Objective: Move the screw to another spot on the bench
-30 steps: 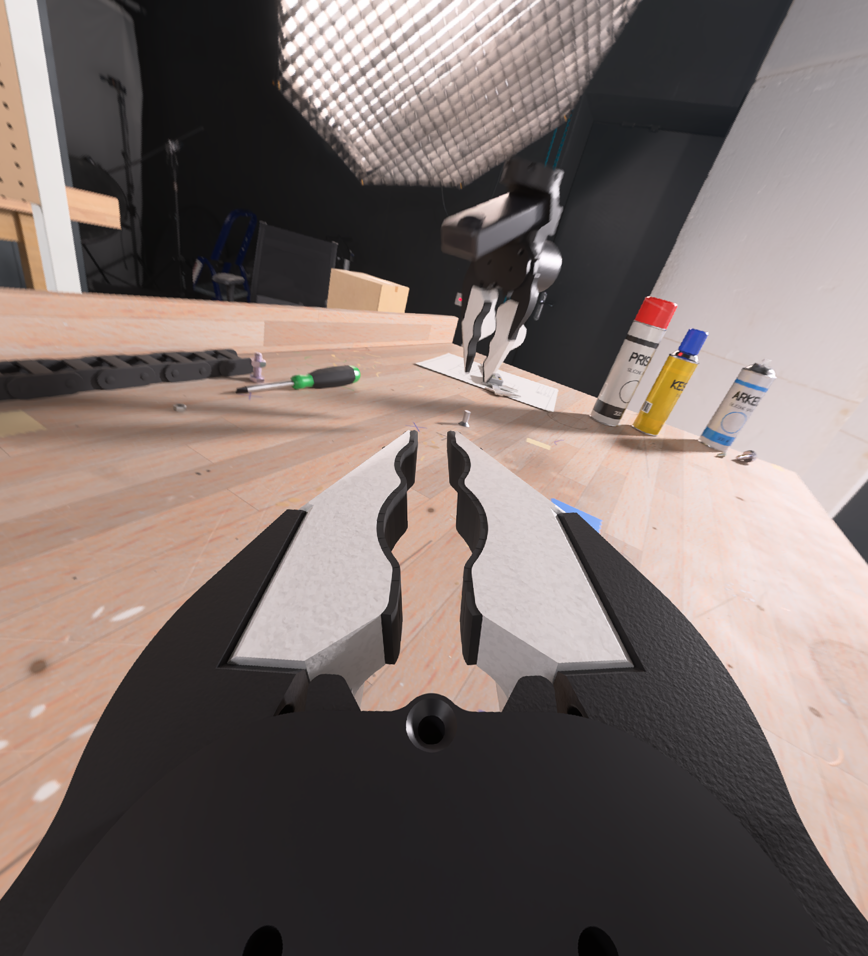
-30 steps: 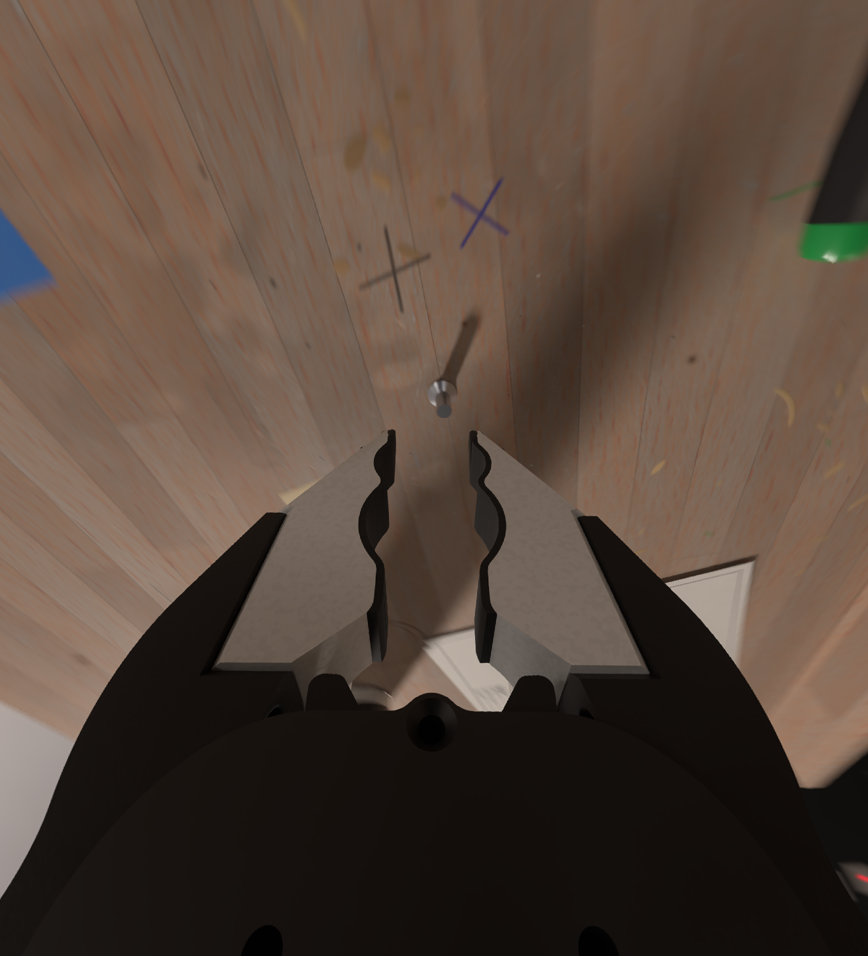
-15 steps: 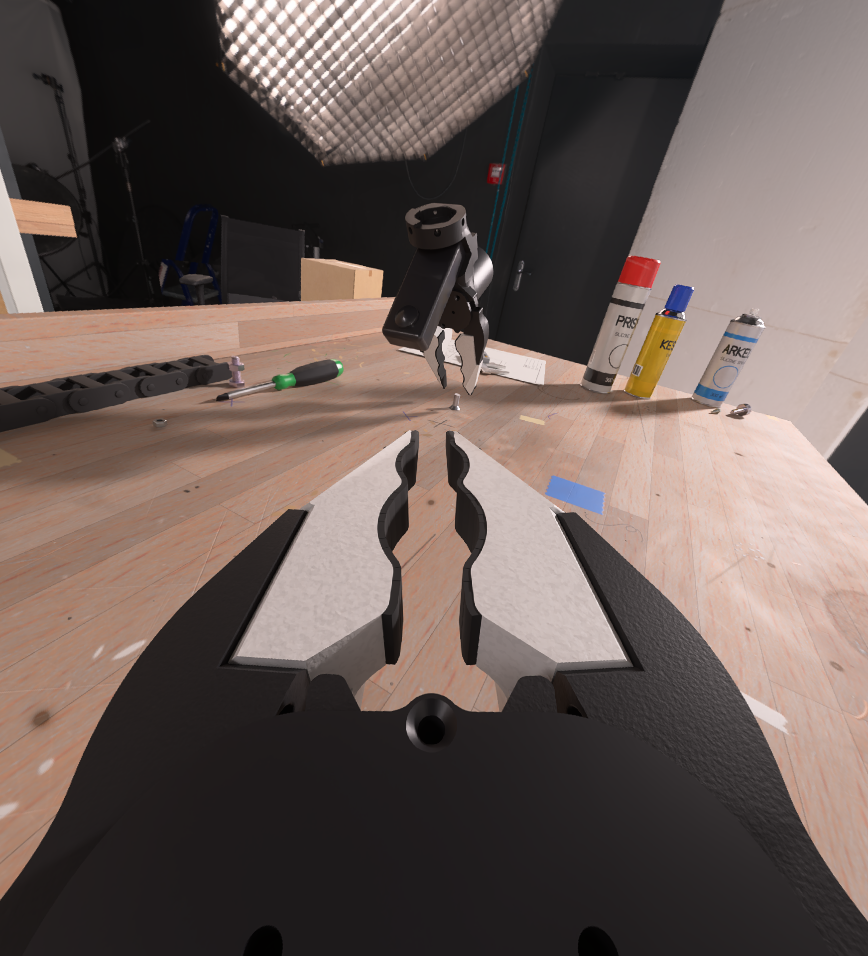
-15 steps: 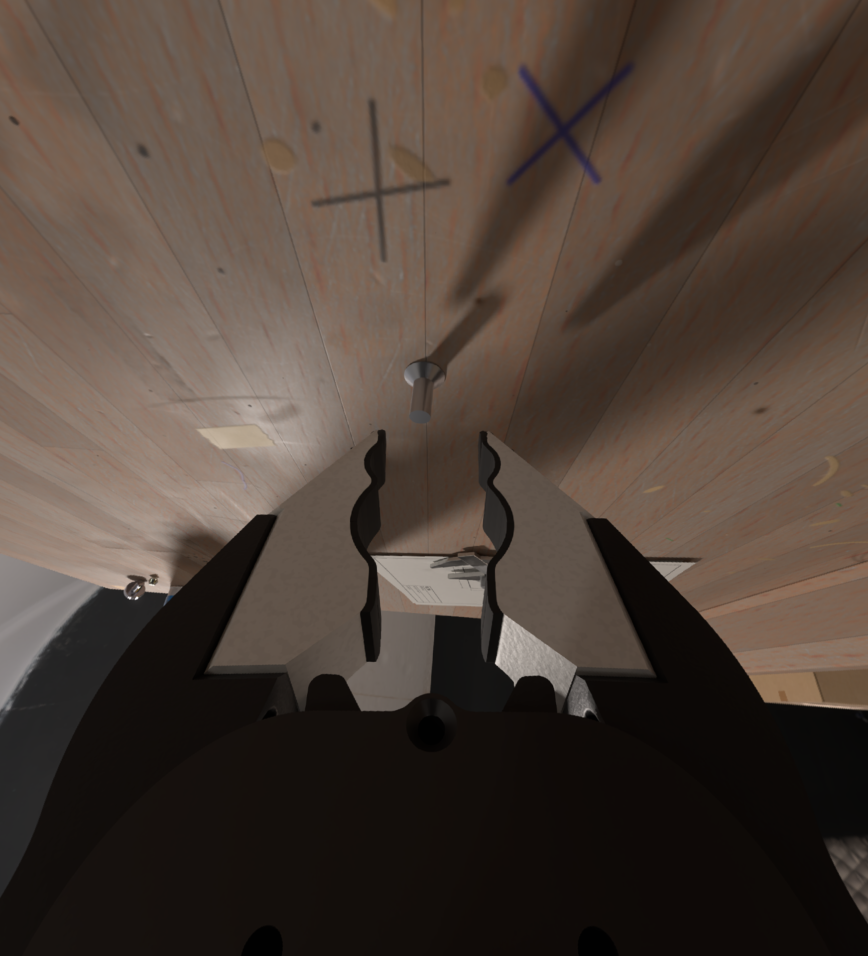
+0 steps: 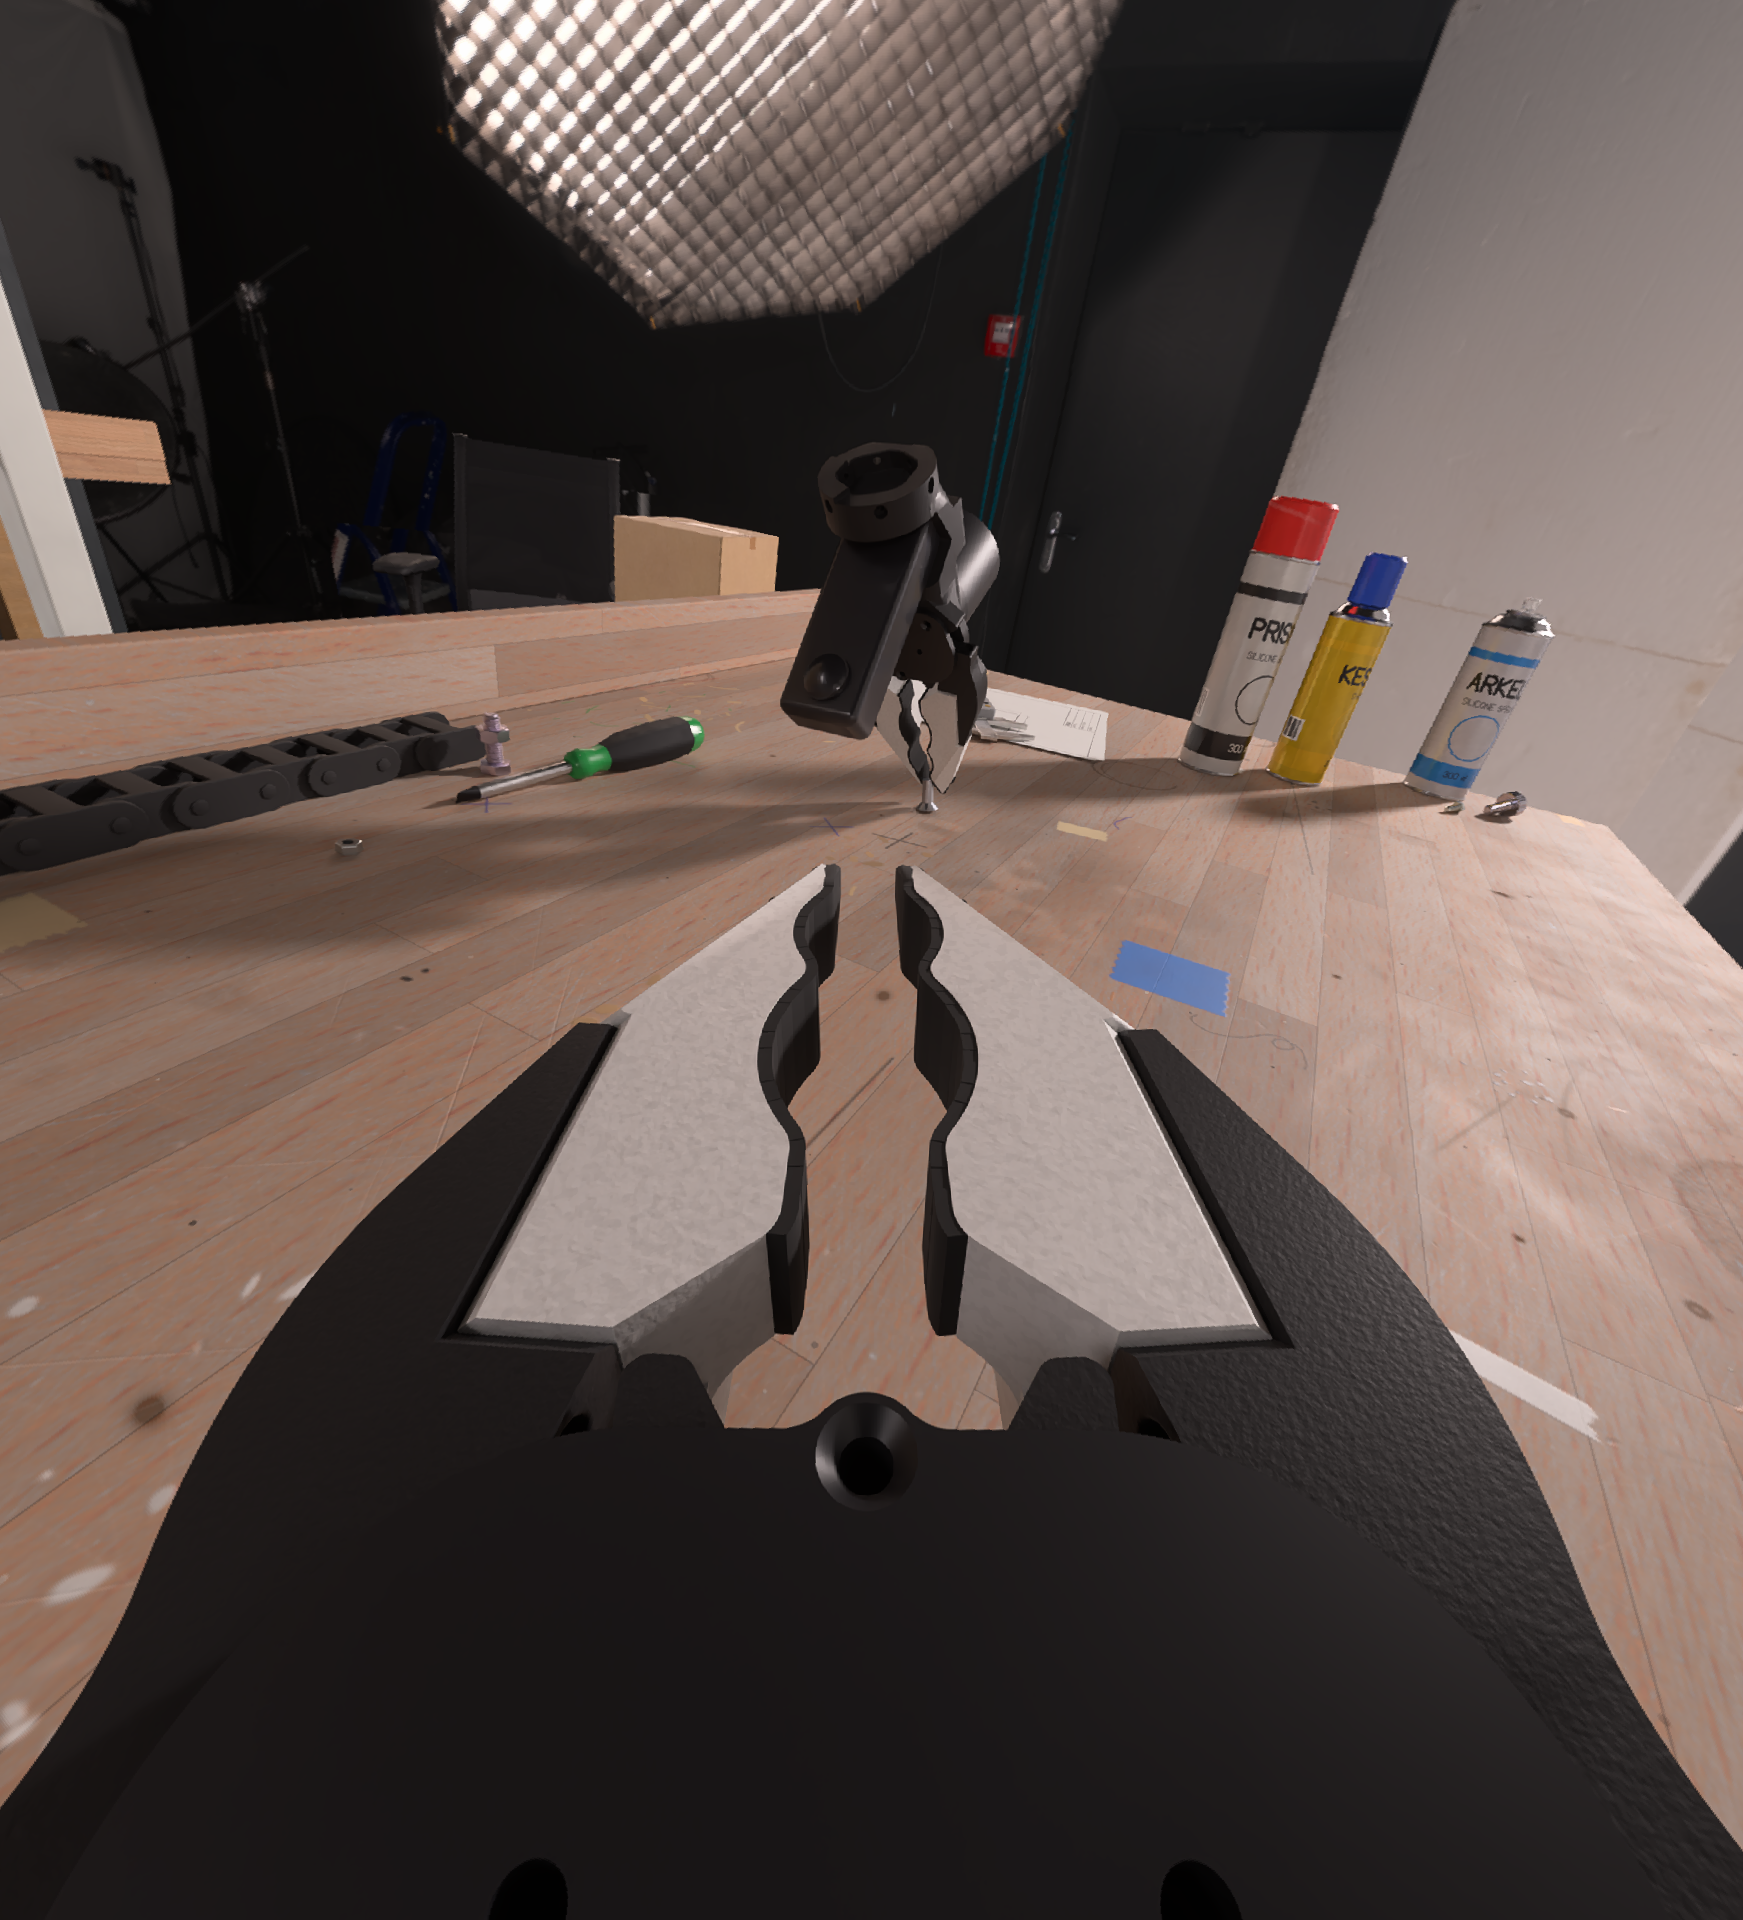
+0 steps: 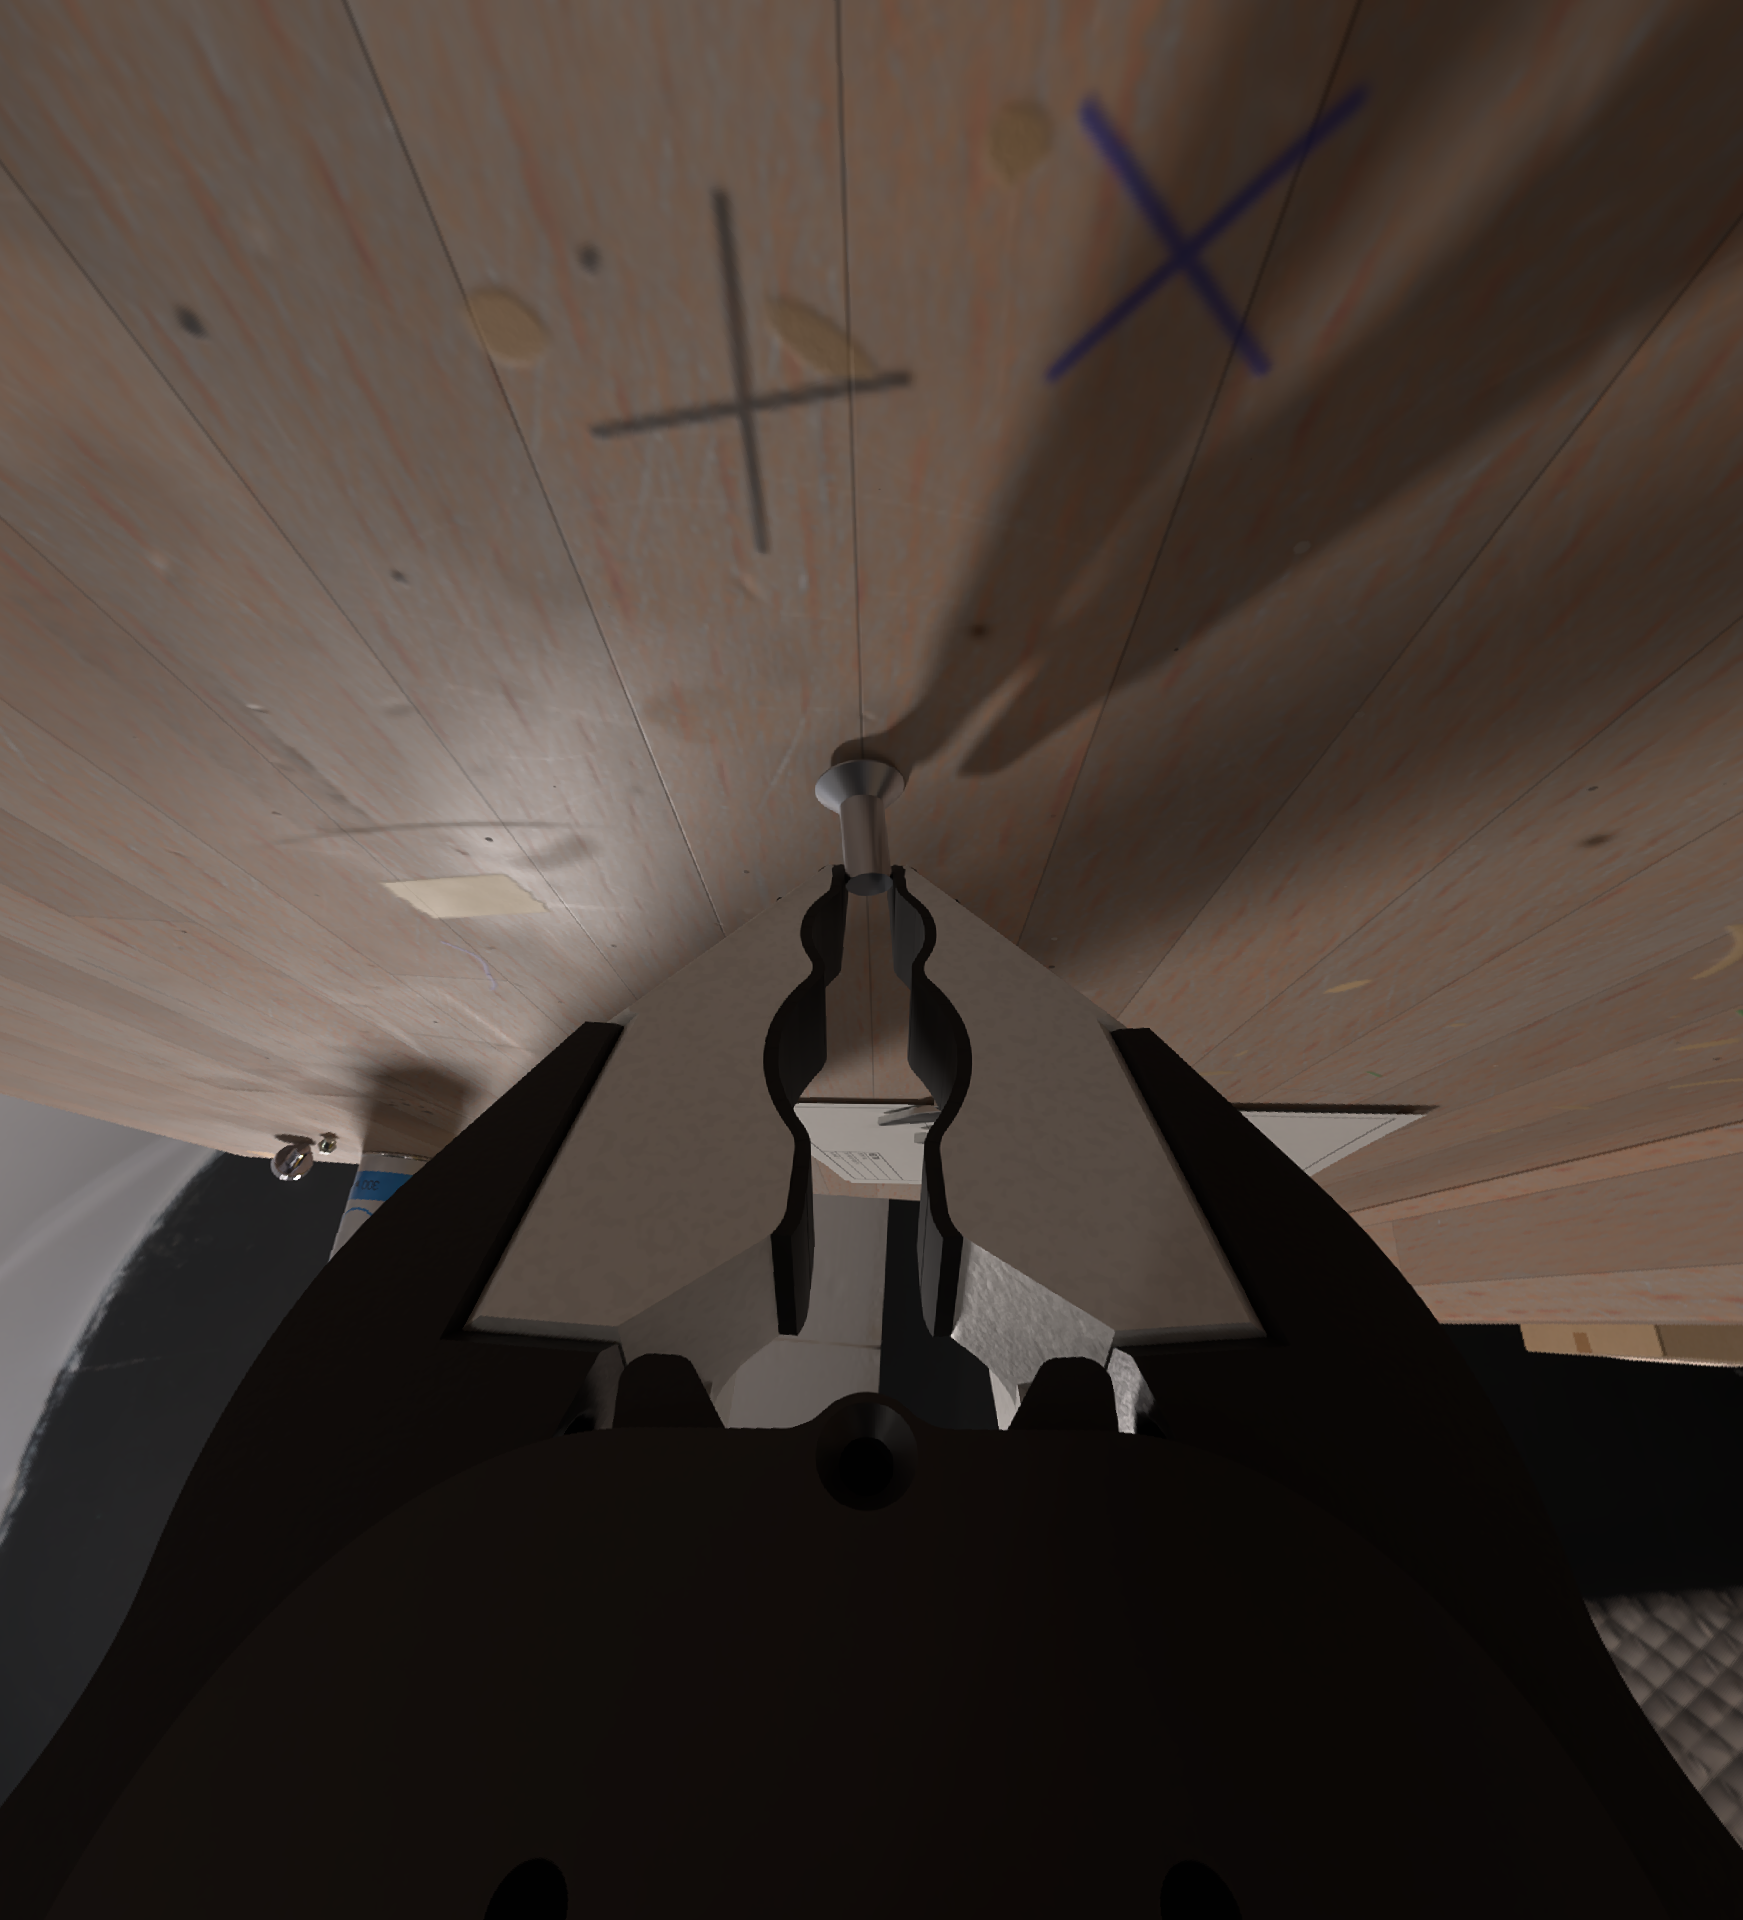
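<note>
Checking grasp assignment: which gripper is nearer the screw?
Right. The right gripper has its tips closed around the screw shank; the left gripper hangs well short of it, empty.

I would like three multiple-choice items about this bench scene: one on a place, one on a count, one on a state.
1. Where does the screw stand?
A. beside the spray cans
B. near the two drawn crosses
C. on the blue tape

2. How many spray cans stand on the bench?
A. two
B. three
C. four

3. The right gripper is:
A. wide open
B. shut on the screw's shaft
C. holding the screwdriver

Answers: B, the crosses lie just beyond its head; B, red, blue and capless tops; B, fingertips pinch the shaft end.
</note>
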Available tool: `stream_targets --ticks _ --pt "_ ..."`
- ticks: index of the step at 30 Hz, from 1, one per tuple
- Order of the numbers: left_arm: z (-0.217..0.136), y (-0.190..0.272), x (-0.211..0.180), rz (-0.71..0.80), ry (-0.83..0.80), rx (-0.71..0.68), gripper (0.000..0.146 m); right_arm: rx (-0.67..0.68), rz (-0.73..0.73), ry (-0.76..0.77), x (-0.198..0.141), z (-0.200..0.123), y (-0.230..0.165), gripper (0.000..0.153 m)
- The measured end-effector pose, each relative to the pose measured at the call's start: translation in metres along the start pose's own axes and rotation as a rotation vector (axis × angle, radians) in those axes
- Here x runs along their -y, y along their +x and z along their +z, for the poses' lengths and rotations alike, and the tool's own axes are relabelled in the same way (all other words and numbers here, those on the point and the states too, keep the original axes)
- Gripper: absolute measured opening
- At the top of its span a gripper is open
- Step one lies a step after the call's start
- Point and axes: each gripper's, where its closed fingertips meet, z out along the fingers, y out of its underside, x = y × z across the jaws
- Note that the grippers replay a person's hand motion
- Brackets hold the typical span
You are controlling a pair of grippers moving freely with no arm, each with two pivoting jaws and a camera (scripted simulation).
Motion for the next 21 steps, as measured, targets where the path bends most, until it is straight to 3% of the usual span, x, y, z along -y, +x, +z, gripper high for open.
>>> stream_targets --ticks 3,5,9,14,18,21 --pt "-0.002 -0.001 -0.001 0.002 -0.005 0.008 0.009 -0.004 -0.001 0.041 0.003 -0.004 0.001 0.008" --pt "-0.004 -0.001 0.0 0.011 -0.01 0.017 0.01 -0.02 0.007 0.153 0.01 -0.022 0.001 0.007" --pt "-0.008 0.002 0.003 0.03 -0.008 0.021 0.01 -0.083 -0.002 0.513 0.028 -0.095 -0.011 0.007" --pt "-0.012 0.006 -0.005 0.03 -0.011 0.045 0.008 -0.141 -0.17 0.898 0.057 -0.188 -0.068 0.008" --pt "-0.016 0.017 -0.016 0.014 -0.016 0.045 0.011 -0.203 -0.24 0.933 0.08 -0.218 -0.114 0.008" --pt "-0.021 0.024 -0.024 0.028 -0.03 0.04 0.011 -0.234 -0.266 0.815 0.107 -0.206 -0.148 0.007"
